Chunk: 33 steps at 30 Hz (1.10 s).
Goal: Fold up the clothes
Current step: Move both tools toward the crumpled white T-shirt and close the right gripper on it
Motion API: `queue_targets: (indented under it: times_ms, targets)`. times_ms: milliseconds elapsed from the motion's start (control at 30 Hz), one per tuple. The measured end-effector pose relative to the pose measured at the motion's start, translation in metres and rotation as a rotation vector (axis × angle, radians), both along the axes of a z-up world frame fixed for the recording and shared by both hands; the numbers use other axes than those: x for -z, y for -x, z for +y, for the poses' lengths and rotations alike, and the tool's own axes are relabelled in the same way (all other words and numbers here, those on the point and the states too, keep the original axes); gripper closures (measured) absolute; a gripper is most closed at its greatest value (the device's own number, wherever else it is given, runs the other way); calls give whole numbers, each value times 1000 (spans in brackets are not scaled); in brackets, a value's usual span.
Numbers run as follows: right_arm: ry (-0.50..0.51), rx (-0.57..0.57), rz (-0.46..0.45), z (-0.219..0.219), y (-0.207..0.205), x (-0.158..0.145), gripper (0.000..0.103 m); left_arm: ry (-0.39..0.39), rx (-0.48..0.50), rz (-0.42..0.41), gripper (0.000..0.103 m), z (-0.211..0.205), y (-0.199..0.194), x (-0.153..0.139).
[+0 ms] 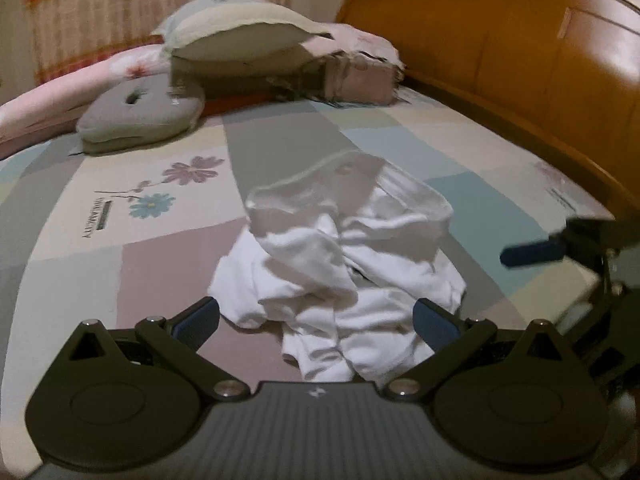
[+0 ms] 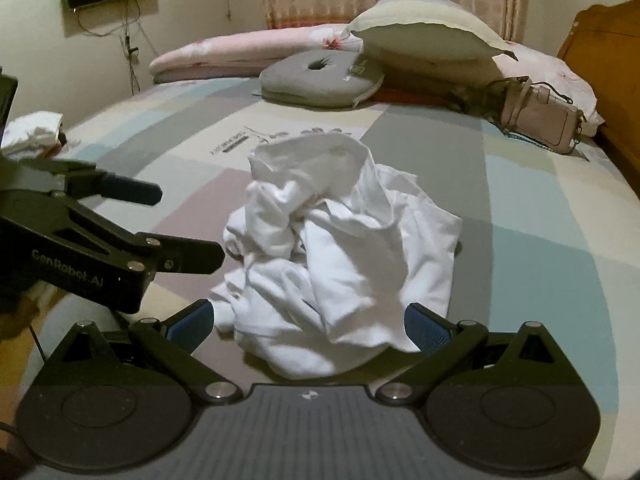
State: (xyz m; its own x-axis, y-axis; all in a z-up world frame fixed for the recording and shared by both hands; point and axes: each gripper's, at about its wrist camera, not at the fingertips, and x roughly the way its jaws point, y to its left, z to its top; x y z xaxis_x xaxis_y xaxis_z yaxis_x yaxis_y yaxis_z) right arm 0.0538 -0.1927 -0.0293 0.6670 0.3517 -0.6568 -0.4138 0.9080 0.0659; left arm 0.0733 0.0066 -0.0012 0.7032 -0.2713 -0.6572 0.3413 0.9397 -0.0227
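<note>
A crumpled white garment (image 1: 340, 264) lies in a heap on the patchwork bedsheet (image 1: 168, 256); it also fills the middle of the right wrist view (image 2: 340, 248). My left gripper (image 1: 316, 322) is open, its blue pads on either side of the heap's near edge, holding nothing. My right gripper (image 2: 310, 326) is open too, straddling the garment's near edge with nothing gripped. The left gripper also shows from the side at the left of the right wrist view (image 2: 176, 224), jaws apart. One blue finger of the right gripper (image 1: 532, 252) shows at the right edge of the left wrist view.
A grey ring cushion (image 2: 320, 80), pillows (image 2: 424, 36) and a pink handbag (image 2: 540, 120) lie at the head of the bed. A wooden headboard (image 1: 520, 48) runs along one side. More white cloth (image 2: 34, 130) sits at the far left bed edge.
</note>
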Motion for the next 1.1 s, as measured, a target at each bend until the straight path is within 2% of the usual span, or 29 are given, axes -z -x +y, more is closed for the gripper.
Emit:
queue_targets:
  times_ms: [200,367,467,667,900,1100]
  targets:
    - [21,-9,25,-8,1,7,2,-33,75,10,1,-3,4,6]
    - [2,-22,38,-16,1,9,18,-65,83,32,2,-2,0,4]
    - [6,-22,46,-19,-2,11,28,-90,76,11,8,2,-3,3]
    - [19,-23,17,-21,-7,7,29,-77,73,15,10,10,-13,2]
    - [22,-12,-43,-25,-35,2,30,-44,71,19,9,14,-22,5]
    - [69,-47,-44,-18,-70,15,48,-31,77,31,8,10,-33,7]
